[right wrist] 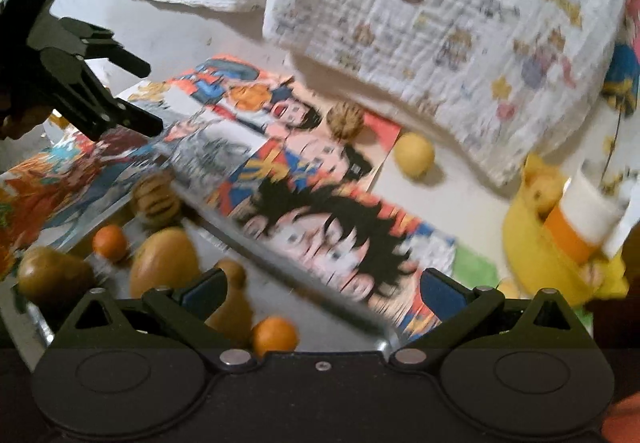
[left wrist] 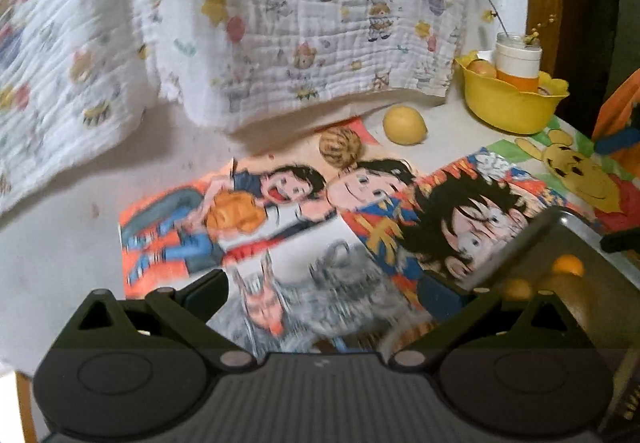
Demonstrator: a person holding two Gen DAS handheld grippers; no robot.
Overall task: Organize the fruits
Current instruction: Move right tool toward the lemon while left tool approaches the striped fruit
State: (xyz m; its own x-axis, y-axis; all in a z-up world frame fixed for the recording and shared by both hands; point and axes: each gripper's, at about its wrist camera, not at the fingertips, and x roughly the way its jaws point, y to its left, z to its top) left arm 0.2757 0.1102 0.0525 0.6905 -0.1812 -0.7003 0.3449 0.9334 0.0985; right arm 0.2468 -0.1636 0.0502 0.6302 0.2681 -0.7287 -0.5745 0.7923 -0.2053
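Note:
My left gripper (left wrist: pixel 326 287) is open and empty above the cartoon posters. Beyond it a lemon (left wrist: pixel 404 125) and a brown striped round fruit (left wrist: pixel 342 147) lie on the table. A metal tray (left wrist: pixel 592 239) at the right holds a small orange (left wrist: pixel 567 265). My right gripper (right wrist: pixel 324 289) is open and empty over the near end of the tray (right wrist: pixel 304 307). The tray carries a pear (right wrist: pixel 52 275), a yellow mango-like fruit (right wrist: pixel 164 267), two oranges (right wrist: pixel 110 241) and a striped fruit (right wrist: pixel 156 199). The left gripper (right wrist: pixel 146 95) hangs open at the upper left. The lemon (right wrist: pixel 414 155) and striped fruit (right wrist: pixel 345 121) lie further back.
A yellow bowl (left wrist: pixel 512 103) at the back right holds fruit and a white-and-orange jar (left wrist: pixel 518 63); the right wrist view shows the bowl (right wrist: pixel 552 263) close by. A printed white cloth (left wrist: pixel 280 23) hangs along the back. Posters (left wrist: pixel 280 211) cover the table.

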